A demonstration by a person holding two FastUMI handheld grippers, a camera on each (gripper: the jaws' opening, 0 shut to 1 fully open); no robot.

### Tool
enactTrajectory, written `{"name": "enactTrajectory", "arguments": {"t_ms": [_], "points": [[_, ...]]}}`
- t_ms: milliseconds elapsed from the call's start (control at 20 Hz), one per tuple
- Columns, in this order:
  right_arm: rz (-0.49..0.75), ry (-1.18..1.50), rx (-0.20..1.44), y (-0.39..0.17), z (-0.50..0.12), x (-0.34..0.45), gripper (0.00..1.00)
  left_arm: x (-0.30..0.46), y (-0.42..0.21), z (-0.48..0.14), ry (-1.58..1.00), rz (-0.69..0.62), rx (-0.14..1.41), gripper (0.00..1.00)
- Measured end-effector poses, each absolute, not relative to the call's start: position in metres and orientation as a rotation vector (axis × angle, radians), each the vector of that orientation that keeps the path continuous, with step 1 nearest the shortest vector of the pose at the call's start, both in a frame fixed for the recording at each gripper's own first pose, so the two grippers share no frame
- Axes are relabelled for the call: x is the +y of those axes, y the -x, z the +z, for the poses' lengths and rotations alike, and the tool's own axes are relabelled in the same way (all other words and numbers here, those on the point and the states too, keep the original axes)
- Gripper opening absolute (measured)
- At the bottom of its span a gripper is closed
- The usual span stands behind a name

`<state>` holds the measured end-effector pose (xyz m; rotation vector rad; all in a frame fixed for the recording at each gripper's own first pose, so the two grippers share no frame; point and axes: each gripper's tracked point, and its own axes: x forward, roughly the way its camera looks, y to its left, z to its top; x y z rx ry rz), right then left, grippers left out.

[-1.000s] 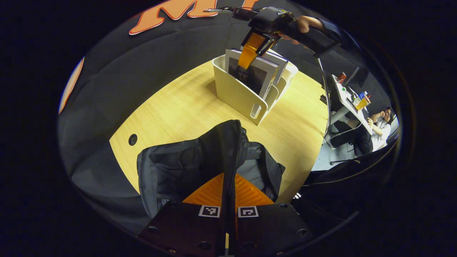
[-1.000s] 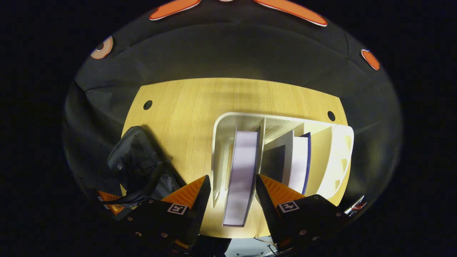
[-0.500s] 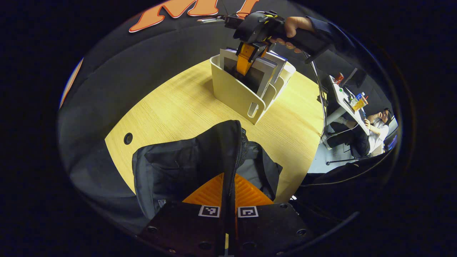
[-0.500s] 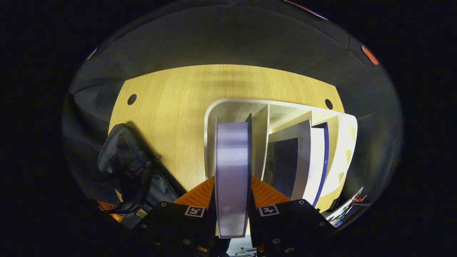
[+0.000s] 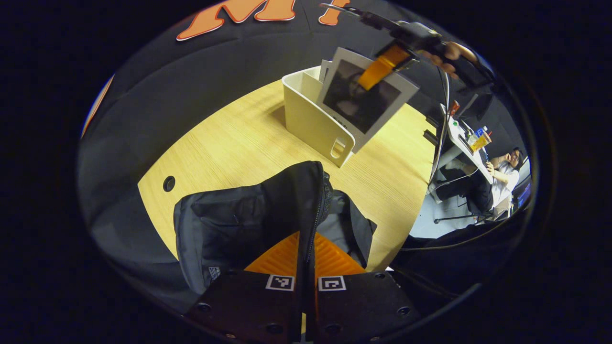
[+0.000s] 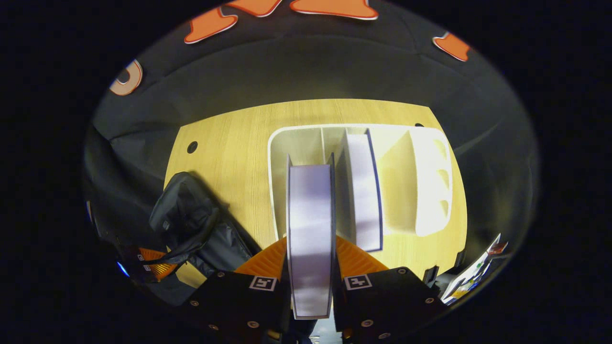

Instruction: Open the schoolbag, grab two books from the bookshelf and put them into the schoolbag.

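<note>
A black schoolbag stands on the wooden table, and my left gripper is shut on its raised zipper edge. Farther back stands the white bookshelf. Above it my right gripper holds a book with a dark portrait cover, lifted and tilted out of the shelf. In the right gripper view my right gripper is shut on that book, seen edge-on above the bookshelf. A second book stands in a middle slot. The schoolbag lies at lower left, with the left gripper on it.
Two cable holes mark the table's far corners. Beyond the table's right edge, a person sits at a desk with small items. The black cloth wall closes the back and left side.
My right gripper shut on the first book and lifted it up and out of the bookshelf, tilting it. The left gripper stayed shut on the schoolbag's edge.
</note>
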<state>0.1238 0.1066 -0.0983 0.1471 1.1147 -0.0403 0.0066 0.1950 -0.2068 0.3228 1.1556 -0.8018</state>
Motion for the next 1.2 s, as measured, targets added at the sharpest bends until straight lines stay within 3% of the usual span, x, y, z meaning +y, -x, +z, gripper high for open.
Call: {"name": "enactTrajectory", "arguments": {"t_ms": [350,800,1200], "points": [[-0.035,-0.299,1.057,-0.047,-0.097,0.098,0.36,0.195,-0.006,-0.208,-0.344,-0.806,1.158,0.04],[0.032,-0.518,0.905,0.006,-0.094,0.114,0.35,0.195,-0.002,-0.209,-0.346,-0.78,1.156,0.04],[0.183,-0.843,0.721,0.043,-0.123,0.161,0.34,0.193,-0.003,-0.205,-0.317,-0.766,1.148,0.04]]}}
